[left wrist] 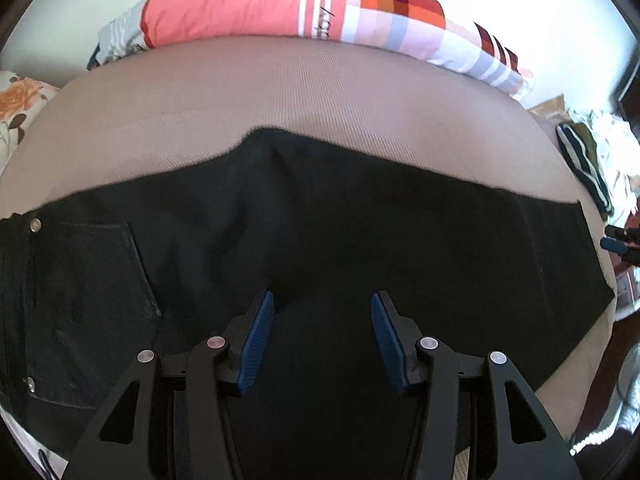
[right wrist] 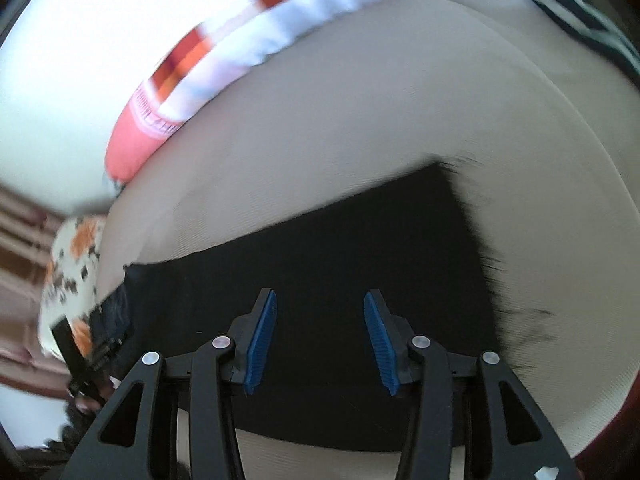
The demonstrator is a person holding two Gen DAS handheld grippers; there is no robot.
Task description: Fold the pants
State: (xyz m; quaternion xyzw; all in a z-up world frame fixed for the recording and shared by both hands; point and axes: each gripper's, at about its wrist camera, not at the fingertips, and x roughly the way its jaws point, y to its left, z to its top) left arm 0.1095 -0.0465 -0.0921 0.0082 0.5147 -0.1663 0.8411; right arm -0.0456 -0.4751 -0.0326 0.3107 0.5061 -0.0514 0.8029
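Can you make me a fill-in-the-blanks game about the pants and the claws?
1. The pants are colored ____.
2. Both the left claw and the right claw have their jaws ____.
3. The pads on the claws are colored ____.
4. The pants lie on a ____ sheet.

Missing words: black; open; blue; beige

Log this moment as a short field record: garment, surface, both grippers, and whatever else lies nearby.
garment: black pants spread flat, back pocket showing, frayed hem
surface: beige bed sheet
left gripper: open, above the pants, holding nothing
right gripper: open, above the leg end, holding nothing
nearby: pink patterned quilt along the far edge; floral pillow; striped cloth
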